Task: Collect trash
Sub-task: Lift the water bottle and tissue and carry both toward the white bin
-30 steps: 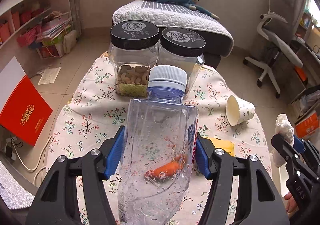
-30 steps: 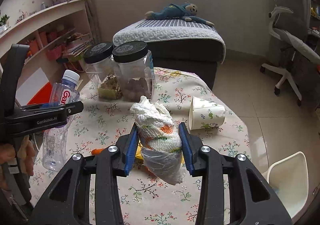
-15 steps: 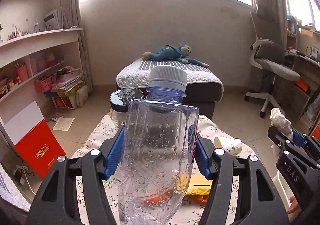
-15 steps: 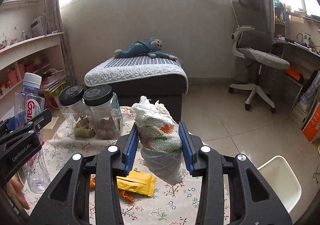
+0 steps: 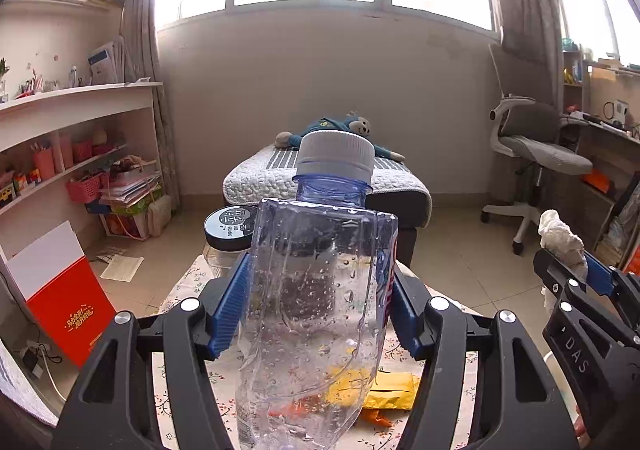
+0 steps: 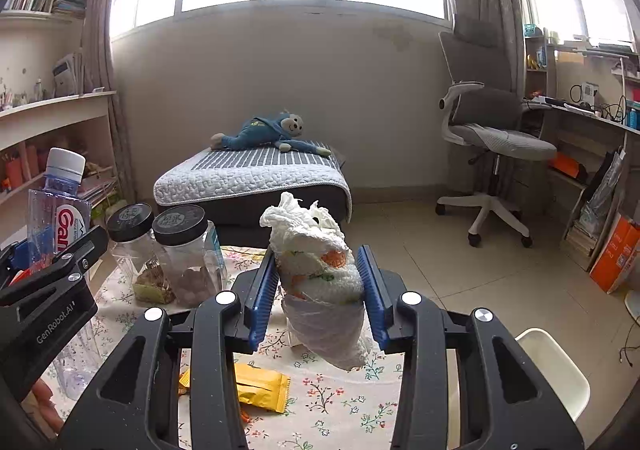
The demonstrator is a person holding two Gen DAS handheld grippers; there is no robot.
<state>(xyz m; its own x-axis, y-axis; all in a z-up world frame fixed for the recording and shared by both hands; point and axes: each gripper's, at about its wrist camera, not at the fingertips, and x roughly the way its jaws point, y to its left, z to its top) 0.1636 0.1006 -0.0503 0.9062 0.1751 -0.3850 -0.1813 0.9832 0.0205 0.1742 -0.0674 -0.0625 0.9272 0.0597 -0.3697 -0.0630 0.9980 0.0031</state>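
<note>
Above the floral table (image 6: 340, 402), my left gripper (image 5: 318, 314) clamps the empty plastic bottle (image 5: 316, 302) at mid-body, light, slick and easily crushed, while my right gripper (image 6: 318, 294) pinches the crumpled tissue wad (image 6: 320, 274), soft and weightless, across its middle.

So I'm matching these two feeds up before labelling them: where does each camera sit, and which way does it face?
Left wrist: on the left gripper, looking along its fingers past the clamped plastic bottle toward the window; the right gripper shows at the right edge.
Right wrist: on the right gripper, looking past the clamped tissue wad the same way; the left gripper and fingers of a hand show at left.
Shared: floral table, yellow wrapper, black-lidded jars, bed, office chair.
</note>
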